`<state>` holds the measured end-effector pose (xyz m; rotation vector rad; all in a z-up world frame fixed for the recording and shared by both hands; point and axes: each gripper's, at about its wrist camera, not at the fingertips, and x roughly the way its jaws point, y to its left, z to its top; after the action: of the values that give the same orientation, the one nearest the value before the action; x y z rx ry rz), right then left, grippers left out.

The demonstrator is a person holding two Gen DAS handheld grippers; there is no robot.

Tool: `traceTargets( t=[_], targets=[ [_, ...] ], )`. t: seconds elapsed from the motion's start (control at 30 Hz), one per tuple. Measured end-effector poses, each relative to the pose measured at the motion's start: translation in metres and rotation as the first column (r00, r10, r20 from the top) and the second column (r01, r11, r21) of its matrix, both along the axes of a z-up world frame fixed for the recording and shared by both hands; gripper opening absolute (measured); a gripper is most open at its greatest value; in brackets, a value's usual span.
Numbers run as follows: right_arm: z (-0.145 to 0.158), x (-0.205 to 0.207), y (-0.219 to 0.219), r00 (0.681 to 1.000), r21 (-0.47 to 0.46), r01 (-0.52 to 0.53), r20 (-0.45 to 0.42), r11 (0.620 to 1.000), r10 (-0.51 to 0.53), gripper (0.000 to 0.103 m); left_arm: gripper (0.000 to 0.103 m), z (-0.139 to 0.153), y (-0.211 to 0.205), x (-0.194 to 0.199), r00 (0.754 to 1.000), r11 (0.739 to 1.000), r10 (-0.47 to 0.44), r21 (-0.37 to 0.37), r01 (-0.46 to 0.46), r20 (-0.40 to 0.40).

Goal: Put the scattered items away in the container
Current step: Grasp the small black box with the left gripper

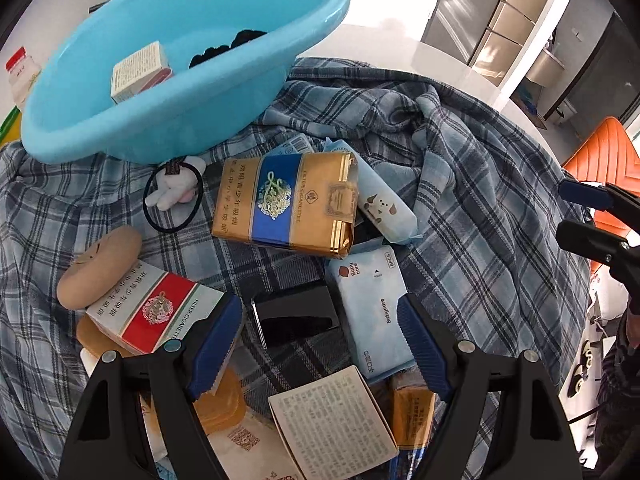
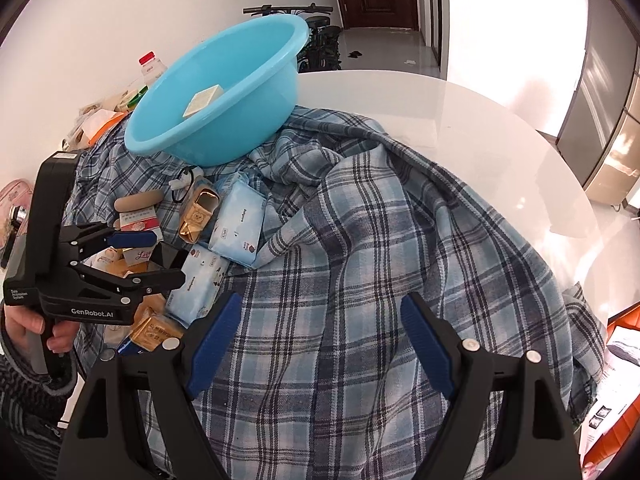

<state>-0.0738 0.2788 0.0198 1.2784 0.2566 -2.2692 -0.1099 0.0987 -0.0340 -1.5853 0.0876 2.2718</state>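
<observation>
Both my grippers gape, gripping nothing.
My black left gripper with blue pads (image 1: 320,336) and its twin right gripper (image 2: 320,336) hover, jaws wide.

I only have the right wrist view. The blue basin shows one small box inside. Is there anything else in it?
Observer: Yes. The left wrist view shows a black bundle in the basin, beyond the box.
Reviewer: What is the left gripper aimed at?
Observer: The left gripper is open, and a glossy black box lies between its fingers on the plaid cloth.
Reviewer: And the loop by the basin?
Observer: It is a black hair tie with a white plush charm.
</observation>
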Motion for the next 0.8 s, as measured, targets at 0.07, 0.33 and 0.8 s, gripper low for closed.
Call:
traceTargets(
  t=[0.07, 0.33, 0.8],
  targets=[
    [-0.001, 0.000, 0.000, 1.000, -0.001, -0.006, 0.003, 1.000, 0.006, 0.081, 0.082, -0.005, -0.004, -0.004, 1.000, 1.000, 0.014, 0.022, -0.015, 0.028],
    [-0.006, -0.005, 0.001, 1.000, -0.008, 0.004, 0.020, 1.000, -0.004, 0.081, 0.078, -0.009, -0.013, -0.009, 0.999, 0.999, 0.054, 0.003, -0.054, 0.005],
    [-0.003, 0.000, 0.002, 1.000, -0.004, 0.008, 0.013, 1.000, -0.008, 0.081, 0.045, -0.002, -0.031, 0.000, 0.999, 0.999, 0.043, 0.009, -0.043, -0.027]
  ],
)
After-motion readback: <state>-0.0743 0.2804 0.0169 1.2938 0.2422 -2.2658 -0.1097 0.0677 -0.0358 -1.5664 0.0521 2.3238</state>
